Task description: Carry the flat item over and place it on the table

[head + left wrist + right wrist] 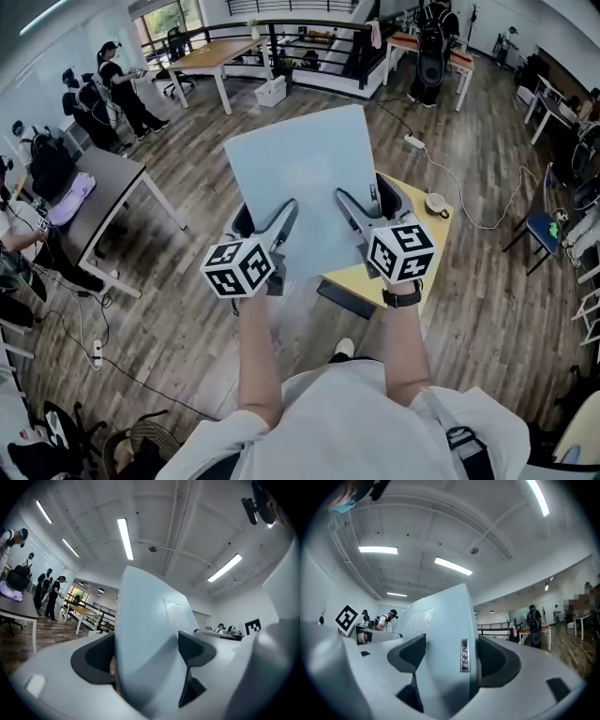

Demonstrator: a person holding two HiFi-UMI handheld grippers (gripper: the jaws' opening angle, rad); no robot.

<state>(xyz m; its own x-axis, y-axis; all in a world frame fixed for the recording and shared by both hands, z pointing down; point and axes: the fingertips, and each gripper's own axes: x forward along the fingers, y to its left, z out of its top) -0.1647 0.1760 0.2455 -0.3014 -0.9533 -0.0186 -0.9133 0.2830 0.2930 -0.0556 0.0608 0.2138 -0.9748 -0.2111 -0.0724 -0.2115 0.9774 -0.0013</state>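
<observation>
A flat pale blue-grey board [300,183] is held up in front of me, tilted away, by both grippers at its near edge. My left gripper [265,230] is shut on its lower left part and my right gripper [361,216] is shut on its lower right part. In the left gripper view the board [150,634] stands on edge between the dark pads [194,651]. The right gripper view shows the board [440,634] clamped likewise, with a small button strip on its edge. Beneath the board lies a small yellow table [417,258], partly hidden.
A white cup [437,202] sits on the yellow table's far right corner. A grey desk [98,187] stands to the left, a wooden table [211,58] and a black railing [300,37] farther off. People stand at the far left. A cable [469,202] runs across the floor.
</observation>
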